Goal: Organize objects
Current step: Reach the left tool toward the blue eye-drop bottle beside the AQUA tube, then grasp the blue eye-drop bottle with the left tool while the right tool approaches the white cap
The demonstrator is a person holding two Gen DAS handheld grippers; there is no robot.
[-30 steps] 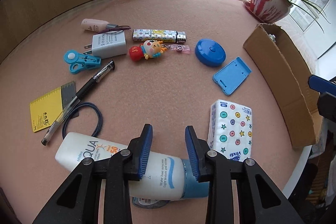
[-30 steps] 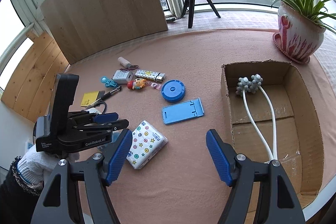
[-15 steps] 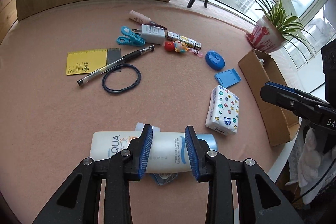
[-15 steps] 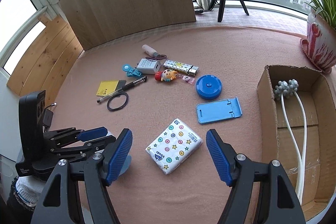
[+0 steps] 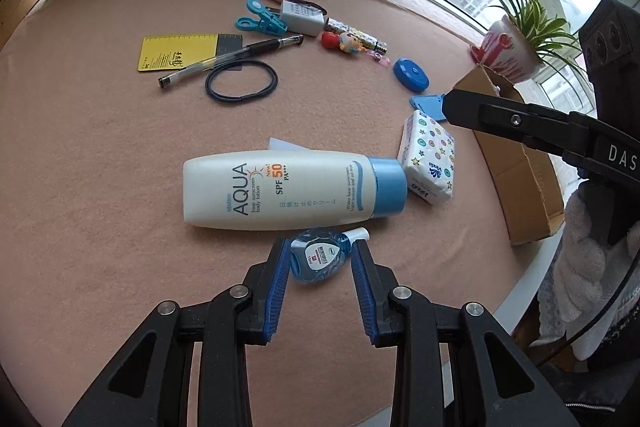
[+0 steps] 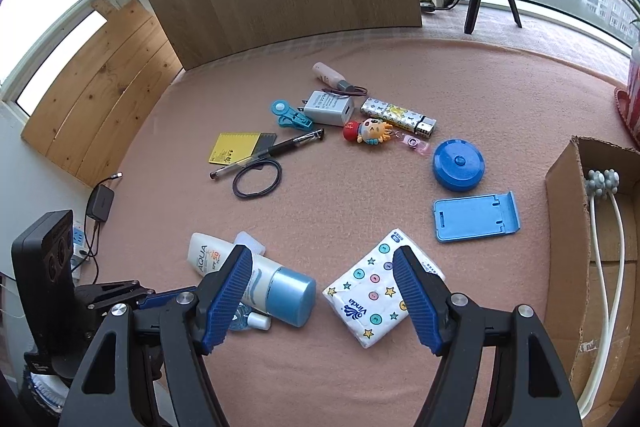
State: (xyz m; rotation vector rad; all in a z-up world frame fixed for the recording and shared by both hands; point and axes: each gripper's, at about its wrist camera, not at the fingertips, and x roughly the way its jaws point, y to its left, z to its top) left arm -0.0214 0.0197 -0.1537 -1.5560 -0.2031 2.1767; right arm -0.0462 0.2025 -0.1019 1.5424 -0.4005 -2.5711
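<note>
Clutter spread on the pink felt-covered table (image 6: 400,67), with an open brown cardboard box (image 6: 560,195) at the right edge, presumably the bin for sorting. Left claw (image 5: 320,259), lower centre of its view, has jaws apart straddling a small clear-blue teardrop-shaped bottle with white cap (image 5: 318,259); pads look close to its sides but contact isn't clear, so I read it as lined up, not clamped. Bottle lies flat, tucked against the white sunscreen bottle with blue cap (image 5: 280,191) just above it, so a pinch risks nudging that. Right claw (image 6: 324,295) has jaws wide apart, empty, and hovers at bottom centre of its view; the white tissue pack with coloured stars (image 6: 372,291) sits partly between them, likely its next target.
</note>
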